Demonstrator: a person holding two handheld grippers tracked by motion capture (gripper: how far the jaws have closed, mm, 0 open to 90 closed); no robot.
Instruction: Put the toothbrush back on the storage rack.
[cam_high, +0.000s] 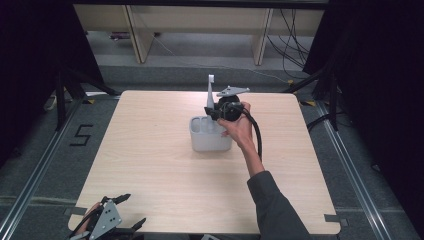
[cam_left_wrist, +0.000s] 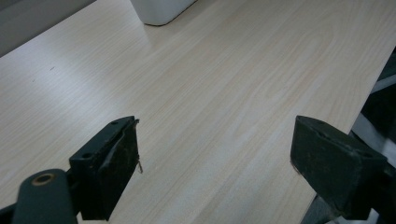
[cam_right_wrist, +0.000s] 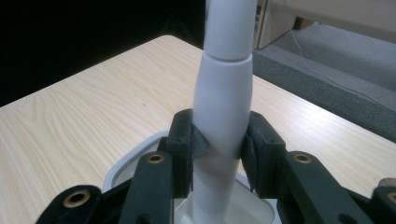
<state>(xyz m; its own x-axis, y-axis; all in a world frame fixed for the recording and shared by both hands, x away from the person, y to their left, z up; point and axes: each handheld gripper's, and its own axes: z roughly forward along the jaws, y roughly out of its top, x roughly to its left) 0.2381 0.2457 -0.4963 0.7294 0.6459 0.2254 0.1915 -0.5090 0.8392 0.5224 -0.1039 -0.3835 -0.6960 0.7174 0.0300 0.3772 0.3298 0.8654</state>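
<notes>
Right gripper (cam_right_wrist: 219, 149) is clamped on the white toothbrush handle (cam_right_wrist: 223, 107), jaws pinching its lower body from both sides. The handle stands upright in the white holder (cam_high: 210, 140) (mid-table, slightly toward the far edge), its foot inside the holder's rim. Left gripper (cam_left_wrist: 215, 158) sits well short of the holder at the table's (cam_high: 160, 170) near-left corner, jaws spread wide over bare wood, nothing between them.

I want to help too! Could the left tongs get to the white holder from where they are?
Probably yes. The left tongs sit open at the near table edge, with bare table between them and the holder. But the right tongs already grip the white tool standing in it, so that side is crowded.
</notes>
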